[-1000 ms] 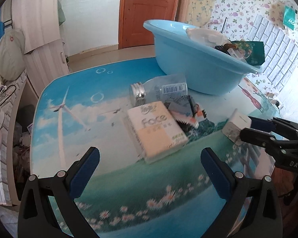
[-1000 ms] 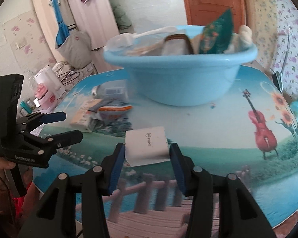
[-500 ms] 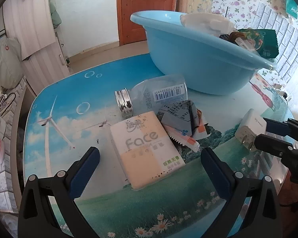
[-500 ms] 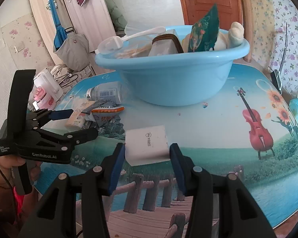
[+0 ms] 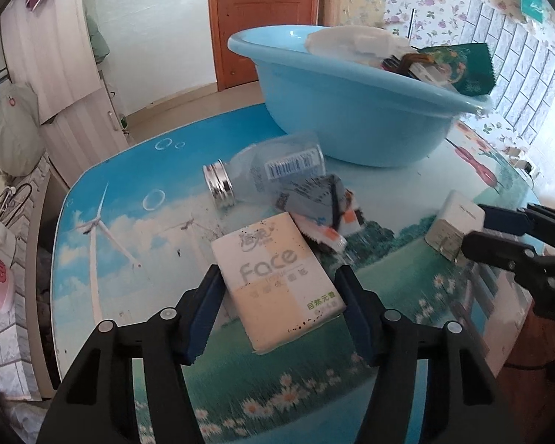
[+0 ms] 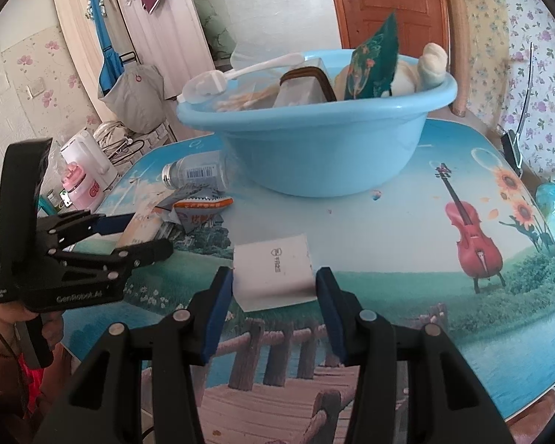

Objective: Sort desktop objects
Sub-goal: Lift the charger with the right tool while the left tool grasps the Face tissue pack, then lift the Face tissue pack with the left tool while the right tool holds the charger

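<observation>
My left gripper brackets the tissue pack, jaws narrowed around its sides, though I can't tell if the pads touch. My right gripper clamps the white charger, ready to carry. Both go to the blue basin, already full, just beyond the bottle and wrappers.

My left gripper points forward and down, its blue-padded fingers closed in on both sides of a pack. My right gripper does the same around a white block. A hand grips the left handle.
</observation>
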`<state>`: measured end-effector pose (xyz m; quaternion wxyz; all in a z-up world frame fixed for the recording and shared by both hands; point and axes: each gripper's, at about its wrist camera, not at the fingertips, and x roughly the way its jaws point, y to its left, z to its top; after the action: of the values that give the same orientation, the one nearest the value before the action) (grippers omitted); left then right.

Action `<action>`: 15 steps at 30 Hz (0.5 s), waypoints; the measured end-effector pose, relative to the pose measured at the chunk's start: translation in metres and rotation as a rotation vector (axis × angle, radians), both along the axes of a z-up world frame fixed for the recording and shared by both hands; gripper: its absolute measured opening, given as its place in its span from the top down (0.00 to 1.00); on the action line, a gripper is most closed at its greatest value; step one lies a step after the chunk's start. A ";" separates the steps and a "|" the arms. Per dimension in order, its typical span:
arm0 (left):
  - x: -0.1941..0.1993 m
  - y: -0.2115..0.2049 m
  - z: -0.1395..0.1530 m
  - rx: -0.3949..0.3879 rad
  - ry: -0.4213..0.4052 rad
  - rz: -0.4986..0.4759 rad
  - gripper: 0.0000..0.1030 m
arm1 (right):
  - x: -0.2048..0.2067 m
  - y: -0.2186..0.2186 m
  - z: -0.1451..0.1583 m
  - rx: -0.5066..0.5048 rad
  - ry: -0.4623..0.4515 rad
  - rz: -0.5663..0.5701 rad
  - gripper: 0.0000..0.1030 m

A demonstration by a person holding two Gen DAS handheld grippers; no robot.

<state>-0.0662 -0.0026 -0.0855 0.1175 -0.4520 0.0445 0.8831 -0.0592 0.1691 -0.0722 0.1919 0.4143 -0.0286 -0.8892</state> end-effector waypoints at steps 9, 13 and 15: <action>0.029 0.007 0.003 0.023 -0.005 -0.030 0.41 | 0.008 0.003 0.004 0.013 0.011 -0.020 0.56; 0.041 0.011 0.003 0.020 -0.009 -0.040 0.41 | 0.012 0.007 0.002 0.024 0.003 -0.035 0.56; 0.045 0.013 0.001 0.016 -0.010 -0.048 0.41 | 0.013 0.009 0.002 0.023 0.002 -0.038 0.56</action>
<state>-0.0208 0.0099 -0.0840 0.1425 -0.4544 0.0477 0.8780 -0.0459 0.1785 -0.0706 0.1701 0.4150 -0.0261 -0.8934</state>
